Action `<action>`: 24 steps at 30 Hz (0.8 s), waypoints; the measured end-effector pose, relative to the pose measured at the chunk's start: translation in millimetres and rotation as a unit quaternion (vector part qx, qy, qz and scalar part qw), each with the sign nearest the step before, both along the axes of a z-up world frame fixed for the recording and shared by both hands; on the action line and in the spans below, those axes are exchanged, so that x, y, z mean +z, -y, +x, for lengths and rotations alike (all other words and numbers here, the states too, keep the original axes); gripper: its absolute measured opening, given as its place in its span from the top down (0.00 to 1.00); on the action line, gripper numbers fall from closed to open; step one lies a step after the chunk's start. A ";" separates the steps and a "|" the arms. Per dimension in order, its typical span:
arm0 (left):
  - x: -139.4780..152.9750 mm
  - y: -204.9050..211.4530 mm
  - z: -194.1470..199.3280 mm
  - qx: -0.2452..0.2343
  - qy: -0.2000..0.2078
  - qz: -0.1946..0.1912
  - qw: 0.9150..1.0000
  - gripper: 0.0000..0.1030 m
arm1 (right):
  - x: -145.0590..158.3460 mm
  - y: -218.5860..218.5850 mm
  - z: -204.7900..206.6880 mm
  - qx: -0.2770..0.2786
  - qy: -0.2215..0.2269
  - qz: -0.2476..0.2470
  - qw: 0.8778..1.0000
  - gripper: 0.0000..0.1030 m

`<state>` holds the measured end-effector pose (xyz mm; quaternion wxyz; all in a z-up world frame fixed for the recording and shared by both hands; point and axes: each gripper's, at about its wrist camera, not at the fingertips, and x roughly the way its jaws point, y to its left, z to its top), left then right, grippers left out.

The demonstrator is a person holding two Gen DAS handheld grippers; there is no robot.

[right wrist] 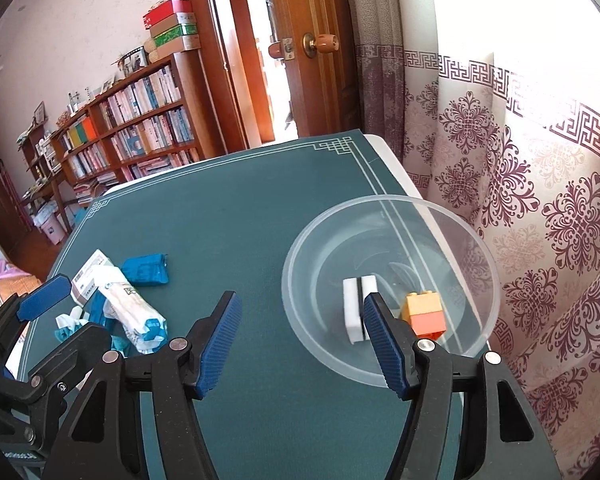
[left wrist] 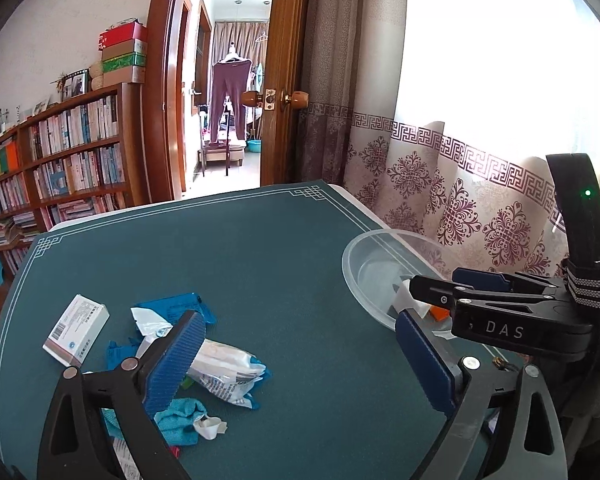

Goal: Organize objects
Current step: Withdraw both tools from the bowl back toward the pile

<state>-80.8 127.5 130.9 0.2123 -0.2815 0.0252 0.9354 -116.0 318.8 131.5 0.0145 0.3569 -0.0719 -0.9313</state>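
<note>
A clear plastic bowl (right wrist: 388,208) stands at the table's right edge and holds a white block (right wrist: 356,308) and an orange-yellow toy brick (right wrist: 424,312). The bowl (left wrist: 364,248) also shows in the left wrist view. A pile lies at the left: a white box (left wrist: 76,332), a white-blue packet (left wrist: 228,372), a blue wrapper (left wrist: 176,308) and teal cloth (left wrist: 176,420). My left gripper (left wrist: 304,364) is open and empty, its left finger over the pile. My right gripper (right wrist: 304,344) is open and empty, its right finger at the bowl's near rim; it appears in the left wrist view (left wrist: 440,292).
The table carries a dark green mat (right wrist: 228,216) with a white border. A patterned curtain (right wrist: 540,200) hangs close behind the bowl. A bookshelf (left wrist: 60,160) and an open doorway (left wrist: 224,92) lie beyond the table's far edge.
</note>
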 end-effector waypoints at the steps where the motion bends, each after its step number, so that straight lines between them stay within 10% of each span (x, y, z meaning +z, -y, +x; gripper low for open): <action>1: 0.8 5.5 1.8 0.005 -0.001 0.000 1.000 0.03 | -0.6 5.5 0.3 0.007 0.000 -0.003 1.000 0.37; 24: -55.8 128.1 27.8 0.114 0.069 -0.010 0.991 0.01 | -32.8 97.9 1.6 0.098 0.044 -0.018 0.994 0.37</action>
